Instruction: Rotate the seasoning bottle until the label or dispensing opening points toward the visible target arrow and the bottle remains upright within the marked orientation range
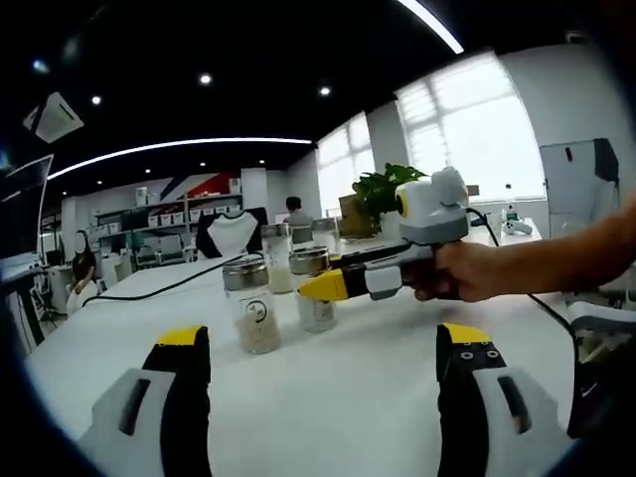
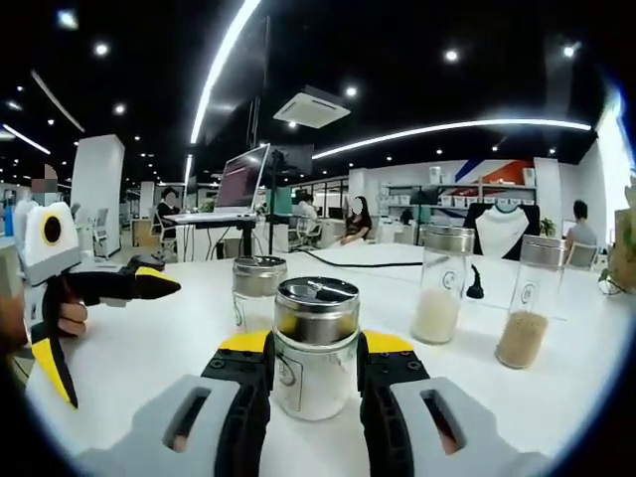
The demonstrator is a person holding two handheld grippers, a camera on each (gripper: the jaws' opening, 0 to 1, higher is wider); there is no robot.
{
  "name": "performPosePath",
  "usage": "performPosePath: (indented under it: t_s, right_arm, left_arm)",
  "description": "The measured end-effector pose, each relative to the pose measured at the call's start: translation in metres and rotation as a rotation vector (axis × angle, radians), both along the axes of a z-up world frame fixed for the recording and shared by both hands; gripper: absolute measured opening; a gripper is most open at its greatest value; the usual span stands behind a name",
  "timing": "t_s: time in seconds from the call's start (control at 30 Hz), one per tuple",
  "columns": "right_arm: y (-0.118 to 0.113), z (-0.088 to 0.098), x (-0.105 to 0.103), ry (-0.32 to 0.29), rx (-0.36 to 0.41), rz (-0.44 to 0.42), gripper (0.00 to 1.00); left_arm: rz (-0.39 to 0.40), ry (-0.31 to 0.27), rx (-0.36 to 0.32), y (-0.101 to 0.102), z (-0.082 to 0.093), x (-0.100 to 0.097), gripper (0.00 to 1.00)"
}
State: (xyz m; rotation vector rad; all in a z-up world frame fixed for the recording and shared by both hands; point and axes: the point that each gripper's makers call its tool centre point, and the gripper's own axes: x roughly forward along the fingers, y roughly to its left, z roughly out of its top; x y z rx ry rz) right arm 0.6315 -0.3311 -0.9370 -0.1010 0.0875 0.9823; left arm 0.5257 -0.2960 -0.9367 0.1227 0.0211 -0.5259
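White table [image 2: 149, 348], upright seasoning bottle [image 2: 314, 348] between right gripper [image 2: 314, 370] jaws.

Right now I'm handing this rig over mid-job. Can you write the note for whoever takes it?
Right gripper: shut on the seasoning bottle, which stands upright on the white table.
Left gripper: open, holding nothing, back from the bottles.
Other jars: three more stand upright on the table, one just behind the held bottle, two to its right.
Done: bottle gripped.
Left: turn it toward the arrow, keeping it upright. I can't make out an arrow mark from here.
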Motion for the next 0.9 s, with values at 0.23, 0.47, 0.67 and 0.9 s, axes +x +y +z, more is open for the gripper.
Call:
performPosePath:
  t_s: [0.23,0.47,0.67,0.9]
  right_arm:
    - [0.000,0.010,-0.003,0.003,-0.017,-0.007,0.48]
    - [-0.004,0.036,-0.002,-0.011,0.017,-0.029,0.49]
    - [-0.012,0.059,0.011,-0.005,0.040,-0.068,0.49]
    - [-0.023,0.062,0.032,-0.016,0.014,-0.155,0.43]
  left_arm:
    - [0.000,0.011,-0.001,0.001,-0.002,0.001,1.00]
    - [-0.005,0.019,-0.008,0.000,-0.002,0.002,1.00]
    - [-0.020,0.005,-0.020,-0.002,0.001,0.000,1.00]
    - [-0.024,0.014,-0.009,-0.003,-0.002,0.000,1.00]
